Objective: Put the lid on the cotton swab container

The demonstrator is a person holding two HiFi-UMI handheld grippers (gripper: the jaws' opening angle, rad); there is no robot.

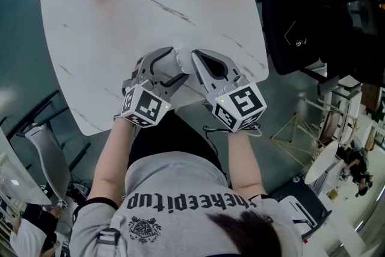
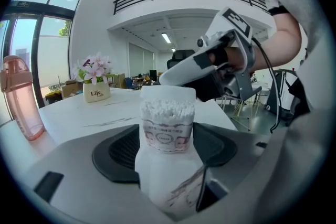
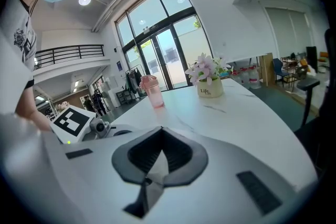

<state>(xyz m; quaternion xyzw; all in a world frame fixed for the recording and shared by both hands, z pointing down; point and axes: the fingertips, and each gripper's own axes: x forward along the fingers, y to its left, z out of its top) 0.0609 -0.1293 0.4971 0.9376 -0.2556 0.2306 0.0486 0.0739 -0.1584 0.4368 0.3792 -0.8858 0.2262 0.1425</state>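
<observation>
Left gripper view: what sits between the jaws?
— The container [image 2: 167, 128], upright. The left gripper [image 2: 168, 148] pinches it across its lower body, held just over the near edge of the table [image 1: 150, 9].
— And on top?
— A white cap [image 2: 168, 93] over the swab heads. I cannot tell whether it is pressed home.
— Where is the right gripper [image 2: 210, 68]?
— Just beside the container, to its right and slightly beyond, with its tip reaching behind the cap. In its own view the right gripper [image 3: 159, 139] has its jaws pressed together, and I make out nothing between them.
— So what does the next move turn on?
— I judge the container's axis: it runs vertical, so any push must come straight down from the right.
</observation>
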